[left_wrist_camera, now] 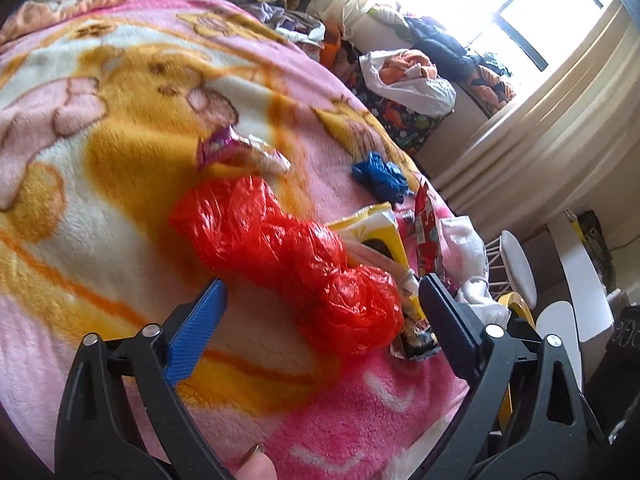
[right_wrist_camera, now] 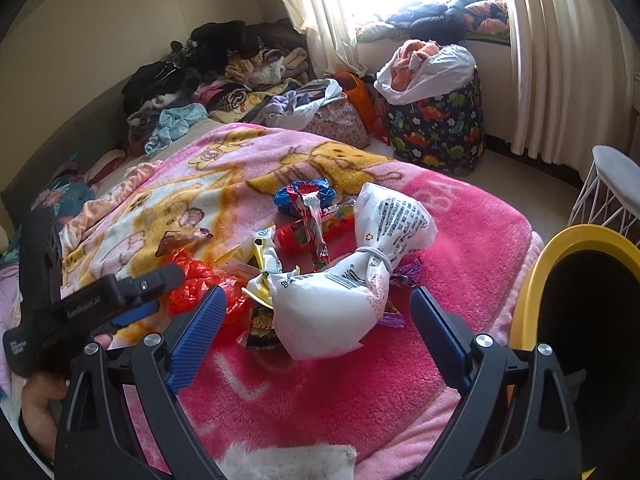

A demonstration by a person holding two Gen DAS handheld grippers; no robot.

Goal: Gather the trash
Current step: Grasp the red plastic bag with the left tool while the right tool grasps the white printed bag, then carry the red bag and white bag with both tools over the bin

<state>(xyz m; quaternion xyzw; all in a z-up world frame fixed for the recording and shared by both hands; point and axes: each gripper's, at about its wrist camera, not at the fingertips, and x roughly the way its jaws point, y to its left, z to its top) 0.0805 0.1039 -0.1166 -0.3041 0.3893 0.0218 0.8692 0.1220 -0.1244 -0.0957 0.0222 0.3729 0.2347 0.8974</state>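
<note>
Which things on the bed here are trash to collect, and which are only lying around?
Trash to collect:
red plastic bag
white tied bag
blue crumpled wrapper
red snack tube
yellow bin, probably where it goes

Only lying around:
pink blanket
clothes pile
dinosaur basket

- Daylight floods in through the window (left_wrist_camera: 520, 12) at one o'clock, blown out white.
- Blanket (left_wrist_camera: 120, 120) smeared by motion blur in the left wrist view.
- Fisheye bends edges; corners vignette black.

Trash pile (right_wrist_camera: 320, 248) on blanket (right_wrist_camera: 460, 240); bin (right_wrist_camera: 532, 280) right.
</note>
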